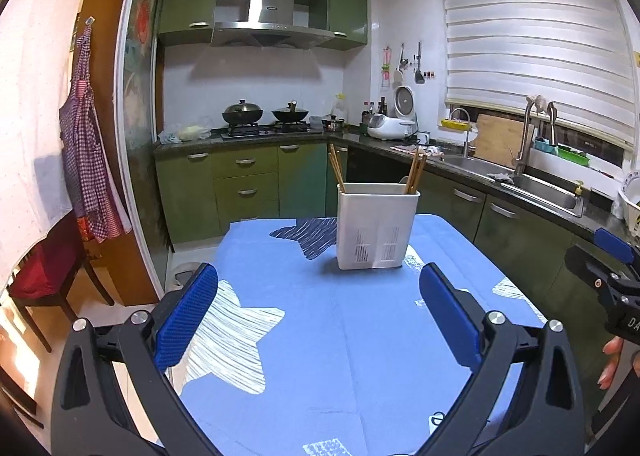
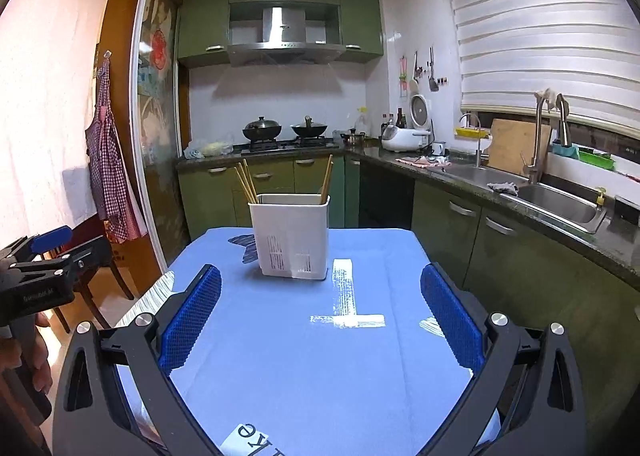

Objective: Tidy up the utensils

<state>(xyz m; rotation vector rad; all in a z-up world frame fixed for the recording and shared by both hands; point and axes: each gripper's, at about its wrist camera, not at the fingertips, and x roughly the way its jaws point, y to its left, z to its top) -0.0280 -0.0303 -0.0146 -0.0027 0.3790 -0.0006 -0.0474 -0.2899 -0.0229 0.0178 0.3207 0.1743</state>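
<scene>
A white slotted utensil holder (image 1: 376,225) (image 2: 291,236) stands upright on the far half of the blue-clothed table (image 1: 320,336) (image 2: 304,356). Wooden chopsticks (image 1: 336,169) (image 2: 246,181) lean out of its left corner, and more chopsticks (image 1: 416,169) (image 2: 327,177) rise from its right corner. My left gripper (image 1: 318,312) is open, short of the holder, with nothing between its blue pads. My right gripper (image 2: 320,312) is open too, empty, also well short of the holder. Each gripper shows at the edge of the other's view.
Green cabinets and a dark counter run behind and to the right, with a steel sink (image 2: 560,203), a stove with two woks (image 1: 264,113) and a rice cooker (image 1: 394,121). A dark wooden chair (image 1: 48,268) and a checked apron (image 1: 90,159) are at left.
</scene>
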